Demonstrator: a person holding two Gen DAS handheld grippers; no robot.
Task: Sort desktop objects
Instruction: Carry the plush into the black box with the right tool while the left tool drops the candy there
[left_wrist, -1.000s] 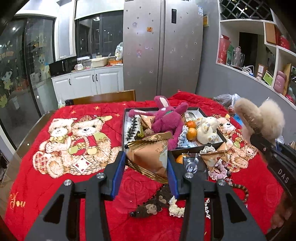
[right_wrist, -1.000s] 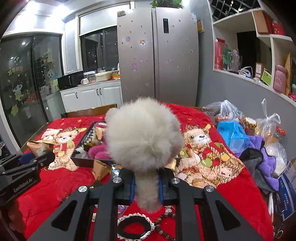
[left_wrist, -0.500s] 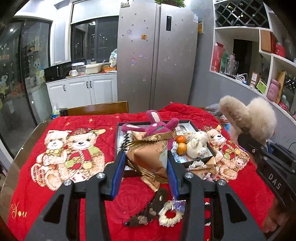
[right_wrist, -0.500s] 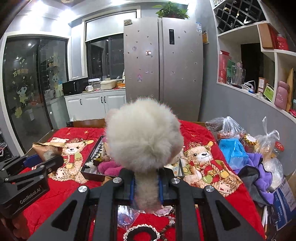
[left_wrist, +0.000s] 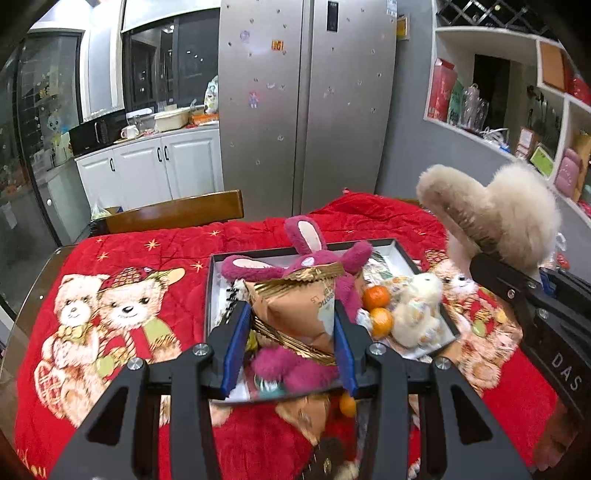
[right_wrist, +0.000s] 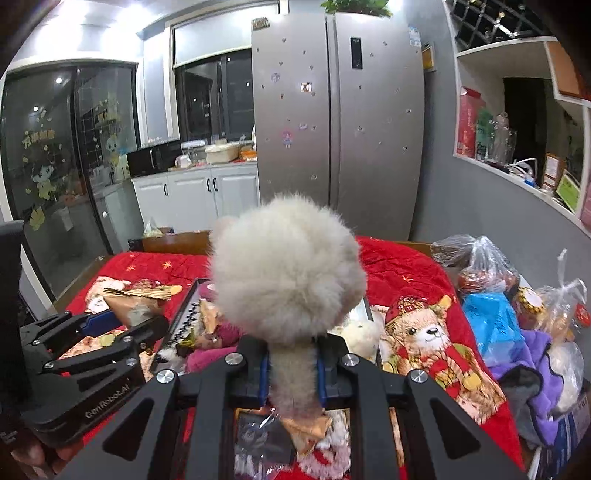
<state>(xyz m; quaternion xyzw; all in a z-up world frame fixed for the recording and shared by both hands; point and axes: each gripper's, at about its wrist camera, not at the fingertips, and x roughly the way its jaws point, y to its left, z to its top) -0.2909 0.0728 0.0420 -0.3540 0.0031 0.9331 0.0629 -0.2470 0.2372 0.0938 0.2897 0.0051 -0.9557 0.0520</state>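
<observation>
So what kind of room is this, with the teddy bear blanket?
Most likely a home kitchen with a dining table. There's a big silver fridge, white cabinets with a microwave on the counter, and a wooden chair at the table.

Bright ceiling lights (right_wrist: 110, 9) shine up top, edges bend round and go dark, and close things look blurry.

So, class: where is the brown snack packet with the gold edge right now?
In the left wrist view the brown snack packet sits centre frame, clamped in the left tool, held above the magenta plush rabbit in the dark tray.
</observation>
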